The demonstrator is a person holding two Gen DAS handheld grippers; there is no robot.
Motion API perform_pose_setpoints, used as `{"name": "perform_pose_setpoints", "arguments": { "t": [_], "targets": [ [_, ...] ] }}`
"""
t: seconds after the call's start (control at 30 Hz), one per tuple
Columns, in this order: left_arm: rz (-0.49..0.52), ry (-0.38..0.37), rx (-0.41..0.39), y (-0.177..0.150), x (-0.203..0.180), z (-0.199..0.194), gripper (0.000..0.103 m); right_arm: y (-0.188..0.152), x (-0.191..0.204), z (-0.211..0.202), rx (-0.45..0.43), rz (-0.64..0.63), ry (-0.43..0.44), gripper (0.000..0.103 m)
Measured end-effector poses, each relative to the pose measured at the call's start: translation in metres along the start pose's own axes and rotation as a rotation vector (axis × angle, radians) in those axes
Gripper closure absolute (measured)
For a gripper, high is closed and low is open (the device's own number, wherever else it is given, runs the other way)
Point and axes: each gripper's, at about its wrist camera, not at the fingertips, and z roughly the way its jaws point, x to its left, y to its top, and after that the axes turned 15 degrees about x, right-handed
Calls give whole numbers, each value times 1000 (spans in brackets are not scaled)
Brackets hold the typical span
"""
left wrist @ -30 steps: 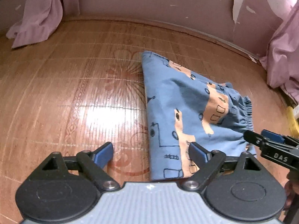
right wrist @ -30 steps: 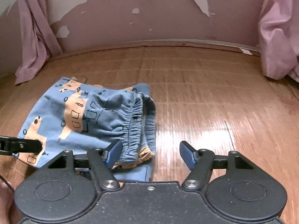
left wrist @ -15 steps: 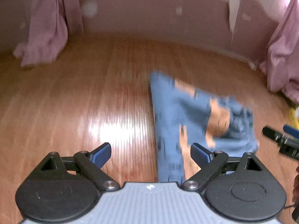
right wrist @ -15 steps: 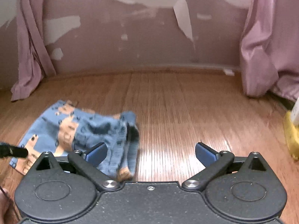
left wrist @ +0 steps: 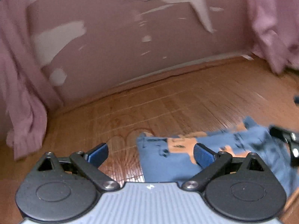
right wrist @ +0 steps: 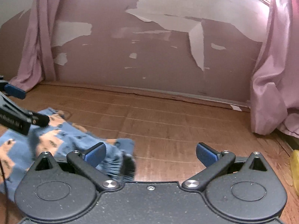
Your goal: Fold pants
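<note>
The folded blue pants (left wrist: 164, 164) with orange and black prints lie flat on the wooden floor (left wrist: 186, 100). In the left wrist view my left gripper (left wrist: 150, 152) is open, raised over the pants' left edge, with nothing between its fingers. In the right wrist view the pants (right wrist: 56, 140) lie at the lower left, their gathered waistband toward my right gripper (right wrist: 150, 152), which is open and empty above the floor beside them. The left gripper's fingers (right wrist: 40, 120) reach in over the pants from the left. The right gripper's black finger (left wrist: 286, 136) shows at the right edge of the left wrist view.
A pink wall (right wrist: 149, 56) with peeling paint stands close behind. Pink curtains (right wrist: 271, 93) hang at both sides down to the floor (right wrist: 168, 121). A yellow object (right wrist: 295, 168) sits at the far right edge.
Both grippers have lifted and tilted up away from the pants, so the wall now fills the views. The pants stay folded on the floor; both grippers remain open.
</note>
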Motion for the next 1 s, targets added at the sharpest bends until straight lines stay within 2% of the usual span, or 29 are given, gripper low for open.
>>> {"name": "perform_pose_setpoints", "arguments": {
  "t": [0.07, 0.2, 0.3, 0.37, 0.47, 0.53, 0.63, 0.67, 0.77, 0.83, 0.87, 1.0],
  "targets": [
    [-71, 5, 18, 2, 7, 8, 3, 0, -4, 7, 21, 2, -10, 1],
    [-119, 104, 99, 1, 8, 31, 3, -2, -13, 21, 95, 1, -63, 1],
    [-196, 90, 121, -3, 15, 22, 4, -3, -26, 27, 150, 45, -86, 1],
    [-210, 101, 121, -2, 16, 13, 4, -1, -34, 19, 125, 84, -66, 1],
    [-227, 76, 98, -7, 20, -9, 3, 2, -36, -2, 17, 101, 24, 1],
    [-222, 48, 87, -17, 21, -21, 2, 3, -25, -12, -19, 46, 60, 1],
    [-181, 37, 111, -33, 17, -30, 2, -1, 0, -17, 1, -75, 64, 1],
    [-156, 49, 126, -38, 14, -28, 2, -3, 7, -16, 22, -100, 65, 1],
    [-59, 126, 170, -53, 4, -21, 1, -14, 25, -4, 179, -176, 32, 1],
    [-42, 115, 151, -59, 5, -26, 1, -17, 23, -8, 193, -136, 46, 1],
    [-38, 110, 153, -60, 6, -30, 1, -16, 22, -11, 192, -129, 47, 1],
    [-28, 63, 144, -69, 9, -45, 1, -13, 21, -32, 27, -133, 37, 1]
  ]
}}
